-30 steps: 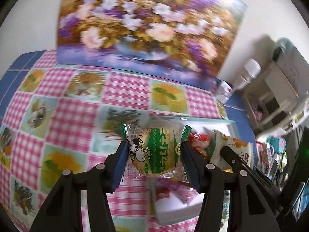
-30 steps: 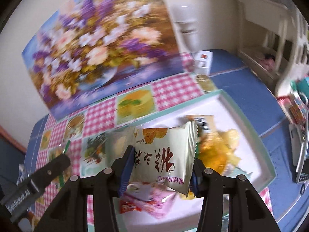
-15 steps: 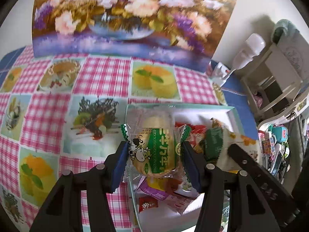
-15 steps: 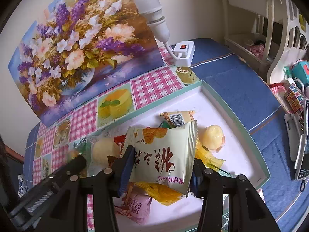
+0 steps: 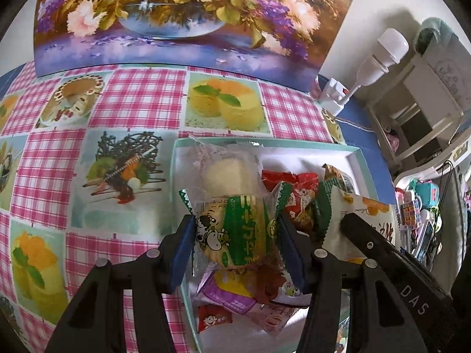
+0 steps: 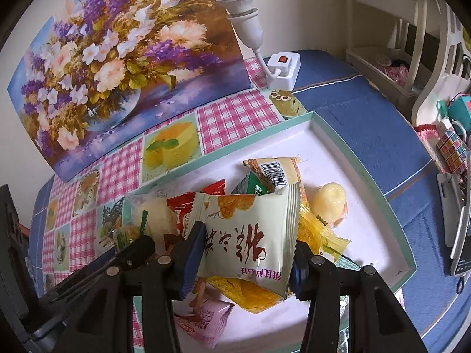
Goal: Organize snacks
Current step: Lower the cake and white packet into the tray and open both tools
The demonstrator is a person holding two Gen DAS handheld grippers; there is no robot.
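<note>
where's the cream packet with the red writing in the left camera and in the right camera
Left wrist: the cream packet is at right of centre, over the tray, partly behind the right gripper.
Right wrist: cream packet at lower centre, clamped in the right gripper.
Shared landmark: the flower painting behind the tray.

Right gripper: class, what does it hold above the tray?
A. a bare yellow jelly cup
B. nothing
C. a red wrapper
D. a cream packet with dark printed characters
D: the right gripper has its jaws shut on the cream packet, which bears dark characters, above the tray.
</note>
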